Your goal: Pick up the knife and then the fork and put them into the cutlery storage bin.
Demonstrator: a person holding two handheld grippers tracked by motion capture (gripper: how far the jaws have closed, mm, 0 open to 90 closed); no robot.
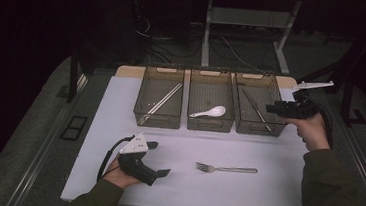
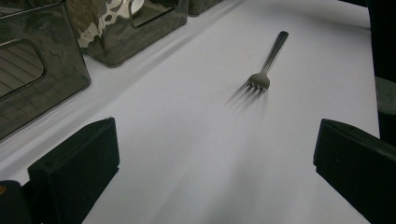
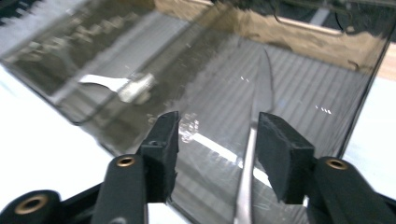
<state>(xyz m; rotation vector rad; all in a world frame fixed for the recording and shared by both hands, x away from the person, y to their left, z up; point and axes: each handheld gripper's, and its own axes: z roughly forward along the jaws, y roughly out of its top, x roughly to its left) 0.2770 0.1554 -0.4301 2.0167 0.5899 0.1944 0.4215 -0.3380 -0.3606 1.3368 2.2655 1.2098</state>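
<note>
A metal fork point(image 1: 225, 169) lies flat on the white table top point(image 1: 263, 195), tines to the left. My left gripper point(image 1: 159, 158) rests on the table just left of it, open and holding nothing; in the left gripper view its jaws point(image 2: 215, 140) stand wide apart with the fork point(image 2: 264, 70) ahead. My right gripper point(image 1: 270, 109) hovers over the right-hand bin point(image 1: 259, 131). Its jaws point(image 3: 219, 123) are apart, and a knife point(image 3: 263, 84) lies on the bin floor below, close to the right pad but not pinched.
Three smoky clear bins stand in a row at the back of the table. The left bin point(image 1: 156, 123) holds chopsticks point(image 1: 162, 101), the middle bin point(image 1: 210, 127) a white spoon point(image 1: 210, 112). Dark floor, cables and desk legs lie beyond the table.
</note>
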